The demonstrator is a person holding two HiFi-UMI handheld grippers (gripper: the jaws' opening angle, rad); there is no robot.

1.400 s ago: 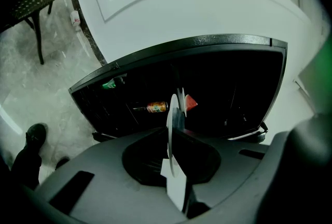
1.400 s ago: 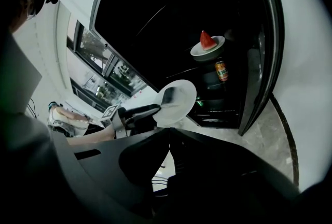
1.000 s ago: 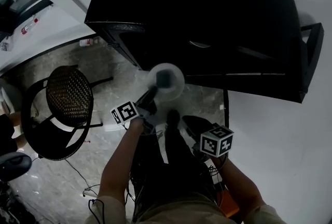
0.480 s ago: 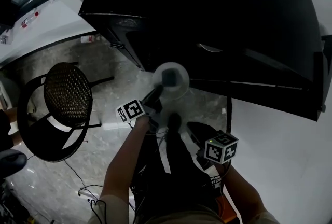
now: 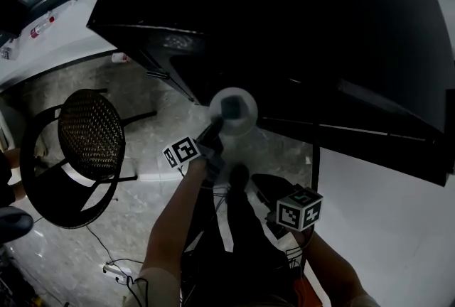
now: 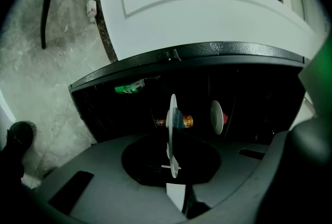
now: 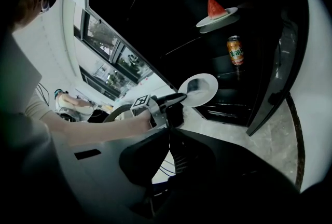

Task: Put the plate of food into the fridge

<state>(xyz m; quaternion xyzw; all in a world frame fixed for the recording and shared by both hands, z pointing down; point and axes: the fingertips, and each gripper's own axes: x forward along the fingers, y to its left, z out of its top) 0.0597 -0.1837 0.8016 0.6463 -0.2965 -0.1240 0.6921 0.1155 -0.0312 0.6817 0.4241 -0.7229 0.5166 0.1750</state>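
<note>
The plate (image 5: 246, 119) of food is gripped by its rim in the closed left gripper (image 5: 217, 124) and held out before the open fridge (image 5: 298, 50), apparently for sliding onto a shelf, while the right gripper (image 7: 169, 129), shut and empty, is held low, clear of it.

Black metal-framed chair with round woven seat (image 5: 91, 133), upright on grey marbled stone floor (image 5: 153, 103). Thin dark cables (image 5: 106, 250) loose on that floor, near the chair's legs. Small white bottle with a red mark (image 5: 121, 56) at the foot of the white wall (image 5: 78, 32). Orange drink can (image 7: 235, 50) upright in a dark compartment, below white plate with red watermelon wedge (image 7: 203, 23).
</note>
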